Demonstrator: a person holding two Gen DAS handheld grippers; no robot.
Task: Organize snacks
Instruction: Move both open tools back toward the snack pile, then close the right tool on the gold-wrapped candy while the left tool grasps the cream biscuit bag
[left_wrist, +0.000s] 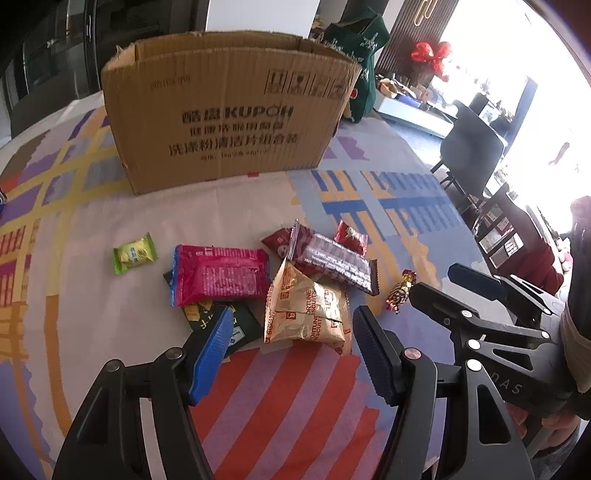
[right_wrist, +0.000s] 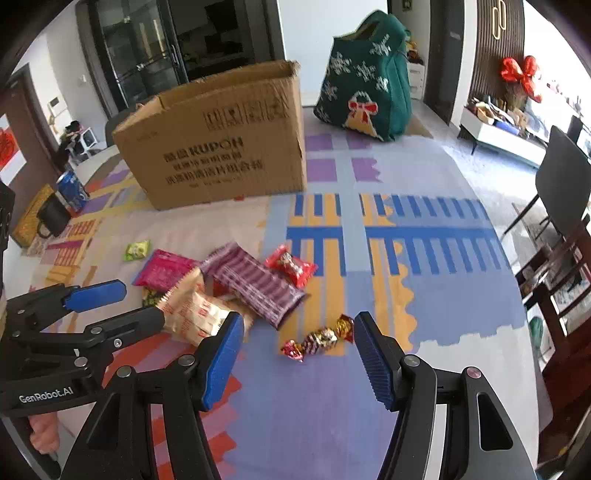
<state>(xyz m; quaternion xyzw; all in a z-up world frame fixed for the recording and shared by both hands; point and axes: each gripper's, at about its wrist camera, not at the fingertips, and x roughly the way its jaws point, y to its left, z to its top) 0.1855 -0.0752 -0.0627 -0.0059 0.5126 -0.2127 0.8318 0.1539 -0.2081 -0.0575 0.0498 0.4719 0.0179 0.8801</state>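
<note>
A pile of snacks lies on the patterned tablecloth (left_wrist: 92, 314) in front of an open cardboard box (left_wrist: 229, 110) (right_wrist: 221, 147). It holds a small green pack (left_wrist: 135, 253), a pink pack (left_wrist: 221, 275), a dark green pack (left_wrist: 240, 325), a gold biscuit pack (left_wrist: 310, 314) (right_wrist: 199, 314), a maroon bar (left_wrist: 332, 262) (right_wrist: 255, 288) and a small red pack (right_wrist: 291, 267). My left gripper (left_wrist: 293, 350) hangs open just short of the gold pack. A foil-wrapped candy (right_wrist: 319, 338) lies apart, right ahead of my open right gripper (right_wrist: 299, 354). Neither gripper touches anything.
A green Christmas bag (right_wrist: 365, 77) stands behind the box on the right. A blue can (right_wrist: 72, 188) and a black mug (right_wrist: 53, 218) sit at the table's left edge. Dark chairs (right_wrist: 561, 192) stand beyond the right edge.
</note>
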